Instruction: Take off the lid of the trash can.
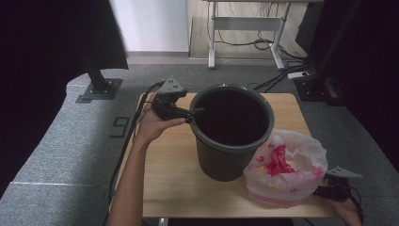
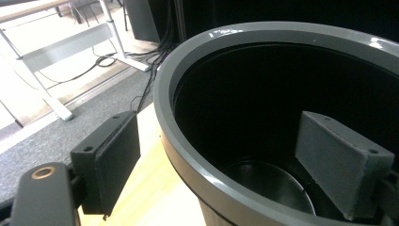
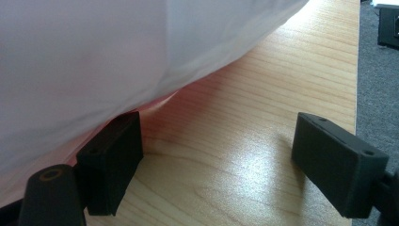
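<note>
At table centre, our left gripper [image 1: 194,113] straddles the round dark-grey plastic bin [image 1: 225,162] rim, jaws wide, steadying it; right gripper [image 1: 324,189], jaws wide, nears the translucent white plastic bag [image 1: 301,155].

You've got one grey bin [image 1: 232,136] on the one wooden table [image 1: 174,179], plus one white plastic bag [image 1: 287,169] with red print sitting right next to it. Two grippers total, the left gripper [image 1: 195,113] and the right gripper [image 1: 324,190], and one white-framed desk [image 1: 244,28] out back.
</note>
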`<state>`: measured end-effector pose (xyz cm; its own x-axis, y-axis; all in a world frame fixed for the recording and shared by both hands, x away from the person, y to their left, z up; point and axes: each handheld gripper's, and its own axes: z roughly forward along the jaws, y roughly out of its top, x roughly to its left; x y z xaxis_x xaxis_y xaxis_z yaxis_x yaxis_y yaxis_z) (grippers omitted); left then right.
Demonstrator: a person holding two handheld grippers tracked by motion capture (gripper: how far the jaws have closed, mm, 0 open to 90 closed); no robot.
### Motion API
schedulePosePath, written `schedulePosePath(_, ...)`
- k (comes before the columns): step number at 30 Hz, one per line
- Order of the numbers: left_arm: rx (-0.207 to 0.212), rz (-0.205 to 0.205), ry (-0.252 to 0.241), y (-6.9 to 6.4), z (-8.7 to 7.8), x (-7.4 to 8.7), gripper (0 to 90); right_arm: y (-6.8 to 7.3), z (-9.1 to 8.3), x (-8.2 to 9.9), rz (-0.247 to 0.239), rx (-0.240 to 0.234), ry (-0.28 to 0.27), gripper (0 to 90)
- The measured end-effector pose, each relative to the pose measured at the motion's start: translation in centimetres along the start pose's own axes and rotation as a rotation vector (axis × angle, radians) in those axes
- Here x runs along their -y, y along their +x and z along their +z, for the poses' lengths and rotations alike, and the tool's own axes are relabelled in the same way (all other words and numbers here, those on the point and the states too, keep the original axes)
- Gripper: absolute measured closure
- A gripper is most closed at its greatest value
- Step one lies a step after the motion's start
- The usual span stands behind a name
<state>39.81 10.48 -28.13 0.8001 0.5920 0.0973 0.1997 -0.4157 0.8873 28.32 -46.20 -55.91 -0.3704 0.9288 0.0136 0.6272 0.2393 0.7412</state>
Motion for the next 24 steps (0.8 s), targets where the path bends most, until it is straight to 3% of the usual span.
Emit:
schedulePosePath(8, 0.03, -0.009, 0.0, 0.9, 1.0, -0.3, 14.4, 0.0, 0.0, 0.0, 0.0, 0.0, 0.0, 16.9)
schedulePosePath(24, 0.031, 0.029, 0.094, 1.5, 3.3, -1.4, 14.4, 0.1, -0.1, 0.1, -0.001, 0.0, -0.002, 16.8)
